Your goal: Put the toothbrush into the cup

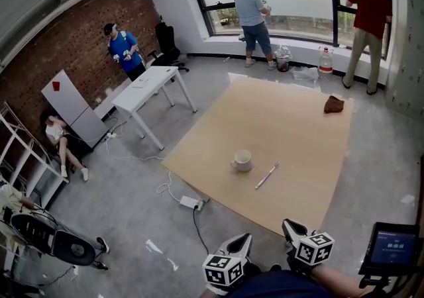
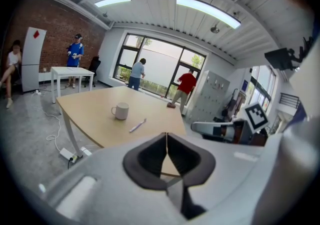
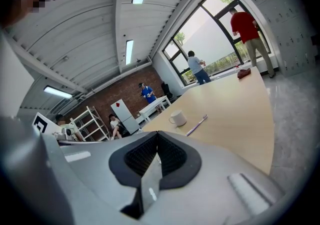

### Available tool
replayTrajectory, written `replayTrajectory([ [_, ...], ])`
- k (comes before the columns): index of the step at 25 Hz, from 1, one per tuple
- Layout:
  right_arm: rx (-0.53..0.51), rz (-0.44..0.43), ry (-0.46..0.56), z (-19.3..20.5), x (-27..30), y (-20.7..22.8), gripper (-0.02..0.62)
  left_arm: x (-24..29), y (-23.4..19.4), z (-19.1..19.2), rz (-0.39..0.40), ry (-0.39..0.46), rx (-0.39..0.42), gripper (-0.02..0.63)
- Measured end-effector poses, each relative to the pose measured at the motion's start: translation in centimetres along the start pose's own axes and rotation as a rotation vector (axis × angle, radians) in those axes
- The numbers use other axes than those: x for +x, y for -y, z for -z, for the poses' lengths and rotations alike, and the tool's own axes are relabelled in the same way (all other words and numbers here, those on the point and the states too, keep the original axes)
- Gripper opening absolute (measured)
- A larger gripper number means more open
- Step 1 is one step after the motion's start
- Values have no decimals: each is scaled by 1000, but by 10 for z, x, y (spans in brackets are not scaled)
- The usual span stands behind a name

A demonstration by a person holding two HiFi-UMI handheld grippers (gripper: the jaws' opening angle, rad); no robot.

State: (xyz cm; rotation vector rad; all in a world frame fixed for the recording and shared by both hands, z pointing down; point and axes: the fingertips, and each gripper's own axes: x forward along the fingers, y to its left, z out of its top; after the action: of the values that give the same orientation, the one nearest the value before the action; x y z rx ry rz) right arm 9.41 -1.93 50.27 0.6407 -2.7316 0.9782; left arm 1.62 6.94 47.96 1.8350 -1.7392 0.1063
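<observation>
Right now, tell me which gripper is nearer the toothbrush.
Right, narrowly. The right gripper hangs off the near edge of the table, down and right of the toothbrush in the head view; the left gripper is further back, down and left. Neither touches it.

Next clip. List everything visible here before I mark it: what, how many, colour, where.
table: one, tan, middle of the floor
cup: one, white, on the table's near half
toothbrush: one, pale purple, on the table beside the cup, not touching
brown object: one, table's far corner
small table: one, white, near the brick wall
power strip: one, white, floor by the table
people: four; two at the window, one in blue, one seated
left gripper: one, grey, shut, empty
right gripper: one, grey, shut, empty
</observation>
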Motion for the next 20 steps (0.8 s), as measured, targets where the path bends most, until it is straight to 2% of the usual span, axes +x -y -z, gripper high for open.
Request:
replayTrajectory([
  [5,5,33,26,-1,26,2,12,13,-31,-4,34,-14,1,9],
  [11,14,85,45,-18,18,28,12,40,-16,-13,76,-31,17,9],
  [20,39,151,46,-45,79,42,12,85,-67,-55,142,-72,21,9],
])
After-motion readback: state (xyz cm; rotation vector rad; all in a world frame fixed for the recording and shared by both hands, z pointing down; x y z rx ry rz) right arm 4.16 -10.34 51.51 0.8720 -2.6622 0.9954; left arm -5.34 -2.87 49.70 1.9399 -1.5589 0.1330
